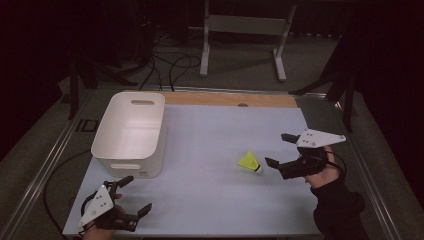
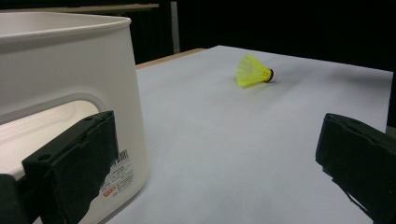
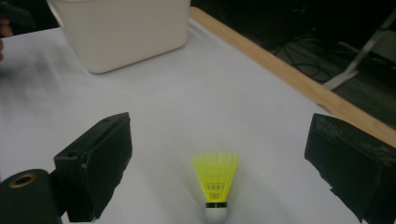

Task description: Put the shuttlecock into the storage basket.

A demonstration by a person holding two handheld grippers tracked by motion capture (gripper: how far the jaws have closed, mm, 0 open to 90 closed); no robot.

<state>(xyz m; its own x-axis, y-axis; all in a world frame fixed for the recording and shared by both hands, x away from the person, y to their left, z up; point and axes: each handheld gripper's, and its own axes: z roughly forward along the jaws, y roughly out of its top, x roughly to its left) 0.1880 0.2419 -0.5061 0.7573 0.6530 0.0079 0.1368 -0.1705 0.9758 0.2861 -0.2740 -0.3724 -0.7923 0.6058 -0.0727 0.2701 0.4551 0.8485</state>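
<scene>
My right gripper (image 1: 277,150) sits just beside the yellow shuttlecock (image 1: 249,161), jaws spread wide.

In the right gripper view I see the shuttlecock (image 3: 215,185) lying on the pale table (image 1: 210,195) between my jaws, untouched, white cork toward me; my left gripper (image 1: 139,196) rests near the white bin (image 1: 131,135), jaws parted, holding nothing; bin and shuttlecock well apart.

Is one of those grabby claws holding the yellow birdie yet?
No, nothing is held. The right hand-held gripper is open around the yellow shuttlecock, which lies on the table untouched. The left hand-held gripper is open too, beside the white bin.
</scene>
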